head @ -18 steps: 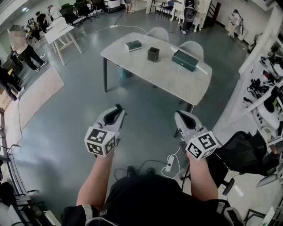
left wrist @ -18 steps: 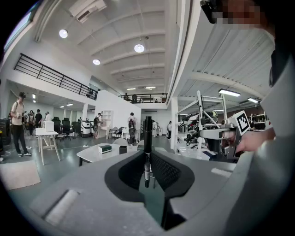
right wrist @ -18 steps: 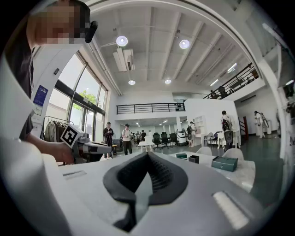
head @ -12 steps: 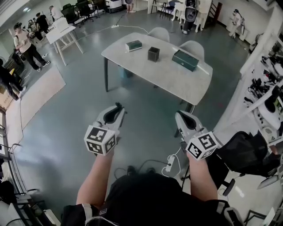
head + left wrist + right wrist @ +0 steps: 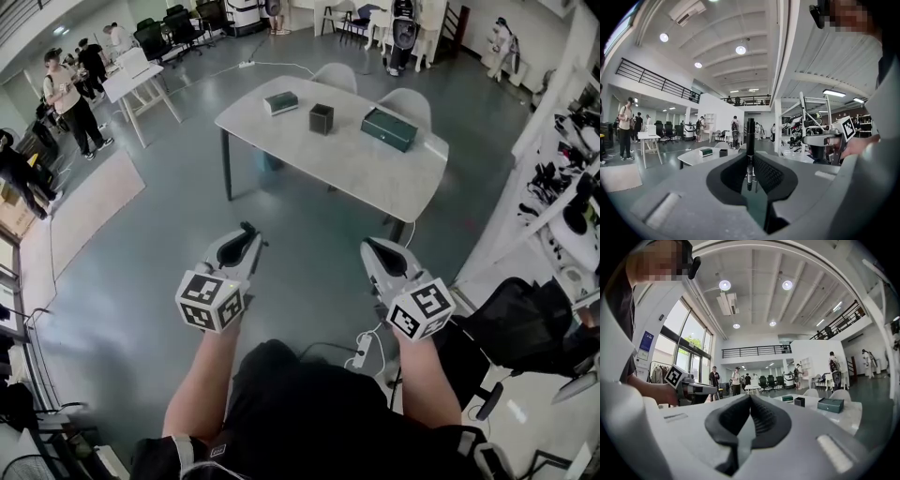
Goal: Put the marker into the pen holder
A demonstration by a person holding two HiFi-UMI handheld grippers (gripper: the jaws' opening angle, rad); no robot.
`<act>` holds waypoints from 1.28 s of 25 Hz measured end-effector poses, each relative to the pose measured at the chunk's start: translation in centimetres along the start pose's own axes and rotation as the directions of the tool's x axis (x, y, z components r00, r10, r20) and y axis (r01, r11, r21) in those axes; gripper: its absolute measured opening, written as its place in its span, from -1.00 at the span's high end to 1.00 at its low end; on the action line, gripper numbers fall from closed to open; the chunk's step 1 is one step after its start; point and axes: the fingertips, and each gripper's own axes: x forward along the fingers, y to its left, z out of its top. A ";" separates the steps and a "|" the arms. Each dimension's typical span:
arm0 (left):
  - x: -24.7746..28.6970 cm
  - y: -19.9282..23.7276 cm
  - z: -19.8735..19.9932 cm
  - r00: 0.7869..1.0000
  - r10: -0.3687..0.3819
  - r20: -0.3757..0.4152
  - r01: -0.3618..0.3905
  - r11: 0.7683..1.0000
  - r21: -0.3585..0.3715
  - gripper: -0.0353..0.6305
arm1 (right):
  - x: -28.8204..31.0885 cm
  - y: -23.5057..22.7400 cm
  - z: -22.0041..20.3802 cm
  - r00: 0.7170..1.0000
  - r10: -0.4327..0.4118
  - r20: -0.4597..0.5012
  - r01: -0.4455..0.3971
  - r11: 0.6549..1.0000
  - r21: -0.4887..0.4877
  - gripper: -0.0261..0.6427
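Note:
A black marker (image 5: pixel 750 138) stands upright between the jaws of my left gripper (image 5: pixel 750 157), which is shut on it; in the head view its tip pokes out past the left gripper (image 5: pixel 247 232). My right gripper (image 5: pixel 368 247) is held beside it at the same height, jaws together with nothing in them (image 5: pixel 749 402). The pen holder (image 5: pixel 322 118), a small black square cup, sits on the white table (image 5: pixel 375 173) well ahead of both grippers. It also shows small in the left gripper view (image 5: pixel 723 152) and in the right gripper view (image 5: pixel 799 401).
On the table lie a small green box (image 5: pixel 282 101) and a larger dark green box (image 5: pixel 391 128). Two grey chairs (image 5: pixel 335 74) stand behind it. A power strip with cable (image 5: pixel 359 351) lies on the floor by my feet. A black chair (image 5: pixel 511 328) and shelves are at the right; people (image 5: pixel 68 101) stand far left.
The right gripper has shifted slightly left and up. The head view has tilted a little, and the people at the far left have walked. The left gripper still holds the marker.

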 end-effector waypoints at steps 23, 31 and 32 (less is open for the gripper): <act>12.4 17.4 0.3 0.996 -0.084 0.014 0.084 0.996 -0.006 0.74 | 20.8 -6.8 -2.3 0.991 -0.034 -0.128 0.039 0.998 0.041 0.91; 14.9 23.9 -0.9 0.990 -0.143 -0.014 0.142 0.989 -0.041 0.74 | 28.9 -6.1 -3.0 0.981 -0.024 -0.194 0.036 0.998 0.057 0.91; 15.2 24.4 -1.0 0.989 -0.148 -0.016 0.148 0.988 -0.042 0.74 | 29.5 -6.1 -3.1 0.979 -0.028 -0.201 0.041 0.997 0.058 0.91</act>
